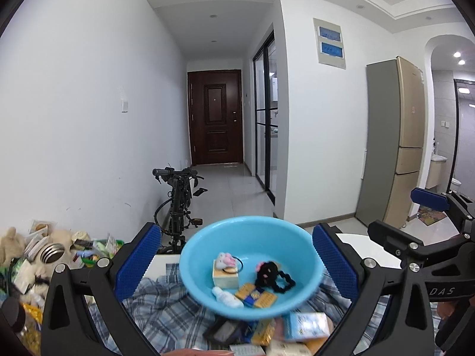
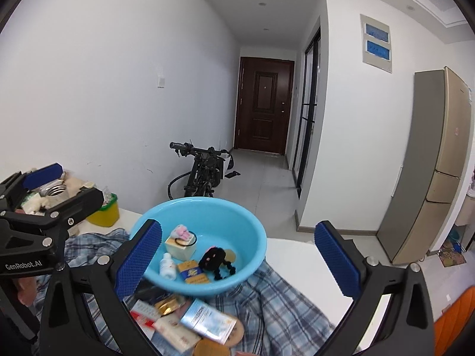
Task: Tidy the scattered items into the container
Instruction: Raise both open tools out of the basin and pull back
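Left wrist view: the left gripper [image 1: 237,262] stands with its blue pads spread wide, released and carrying nothing. The light blue basin [image 1: 249,267] sits between the pads, resting on a blue plaid cloth [image 1: 166,311], presumably placed mid-table so both hands can reach it. Inside the basin lie a small cream box [image 1: 225,277] with a pink-and-white plush hair tie [image 1: 225,259] on top, a black fuzzy toy [image 1: 267,273], a small white bottle [image 1: 227,296] and a yellow-and-blue packet [image 1: 256,295]. Just in front of the basin, nearer the camera, a heap of boxes and packets [image 1: 285,332] is not yet gathered. The right gripper [image 1: 427,231] shows to the right of the basin, its fingers also parted.

Right wrist view: the right gripper [image 2: 239,259] is likewise released and empty, its left pad overlapping the basin's [image 2: 237,210] near rim in the picture; whether it touches I cannot tell. The loose pile [image 2: 190,323] lies on the cloth [image 2: 282,305] in front of the basin, blurred. The left gripper [image 2: 44,184] is left of the basin, open, with a yellow tub [image 2: 104,215] behind it. Judging by the open fingers aimed low over the pile, the next pick is likely from that heap.
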